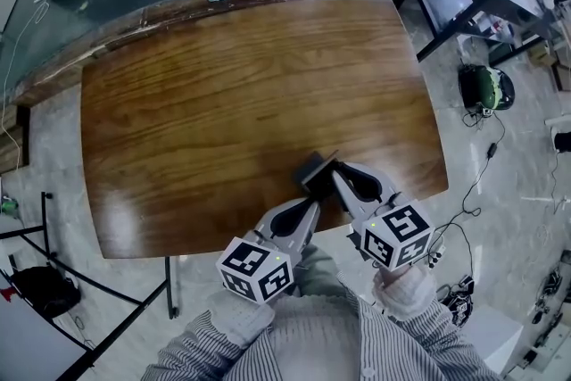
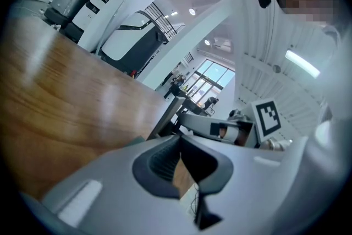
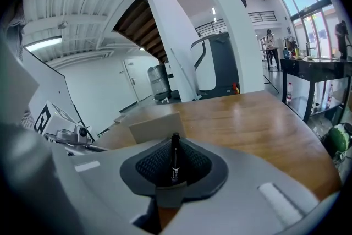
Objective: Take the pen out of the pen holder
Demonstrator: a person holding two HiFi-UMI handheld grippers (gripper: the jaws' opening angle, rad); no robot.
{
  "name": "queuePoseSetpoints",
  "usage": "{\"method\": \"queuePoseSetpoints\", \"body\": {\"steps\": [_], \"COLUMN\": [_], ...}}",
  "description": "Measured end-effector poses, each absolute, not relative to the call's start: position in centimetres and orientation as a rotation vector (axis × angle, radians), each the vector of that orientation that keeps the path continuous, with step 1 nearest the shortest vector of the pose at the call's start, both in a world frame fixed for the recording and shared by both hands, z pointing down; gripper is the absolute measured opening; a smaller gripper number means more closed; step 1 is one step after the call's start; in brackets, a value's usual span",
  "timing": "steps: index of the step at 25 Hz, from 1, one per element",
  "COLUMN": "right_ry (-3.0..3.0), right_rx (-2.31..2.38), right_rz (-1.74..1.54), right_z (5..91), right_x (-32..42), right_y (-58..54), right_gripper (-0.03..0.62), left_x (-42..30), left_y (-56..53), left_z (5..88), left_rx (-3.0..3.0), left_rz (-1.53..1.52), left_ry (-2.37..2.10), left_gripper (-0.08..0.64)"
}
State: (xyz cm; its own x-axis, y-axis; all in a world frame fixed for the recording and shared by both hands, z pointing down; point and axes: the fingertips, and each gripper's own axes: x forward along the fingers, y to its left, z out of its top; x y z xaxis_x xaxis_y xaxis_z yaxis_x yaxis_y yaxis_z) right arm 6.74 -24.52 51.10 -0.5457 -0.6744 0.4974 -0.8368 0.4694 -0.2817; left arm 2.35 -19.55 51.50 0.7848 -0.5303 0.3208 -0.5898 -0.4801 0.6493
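Grasping is the step in hand, as I judge it. Nearest to you, your right gripper [image 1: 337, 172] has the pen [image 3: 175, 154] standing upright in the seam between its two dark pads. The pads press on the barrel from both sides, so the jaws are clamped on the pen and not fully together. The pen's lower end is hidden behind the jaws, so I cannot tell how much of it sits inside the pen holder [image 1: 312, 170]. With the holder right at the gripper's tips, my reading is that the pen is not yet out.

Your left gripper [image 2: 179, 139] lies just beside the right one, aimed at the holder's near side. Its tips are drawn together, and I can make out nothing between them, only a sliver of wood showing through lower down. Whether it touches the holder I cannot say for sure.

For the next move, draw the pen up along its own length, with an even grip so that it does not slip or tilt. Watch that the holder is not dragged along.

Beyond the holder, the wooden counter [image 1: 223, 85] stretches away towards its far edge.
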Motion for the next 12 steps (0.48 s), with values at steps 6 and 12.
{"method": "queuePoseSetpoints", "body": {"steps": [6, 12], "right_ry": [-2.433, -2.465], "right_rx": [1.322, 1.355], "right_rz": [0.712, 0.667], "right_z": [48.7, 45.6], "right_x": [7.2, 7.6], "right_y": [-23.9, -23.1], "right_gripper": [0.044, 0.044], "left_x": [2.2, 2.0], "left_y": [-19.0, -19.2], "left_z": [49.3, 46.9], "left_rx": [2.224, 2.263], "left_rz": [0.084, 0.066], "left_ry": [-0.83, -0.848], "left_gripper": [0.008, 0.008]}}
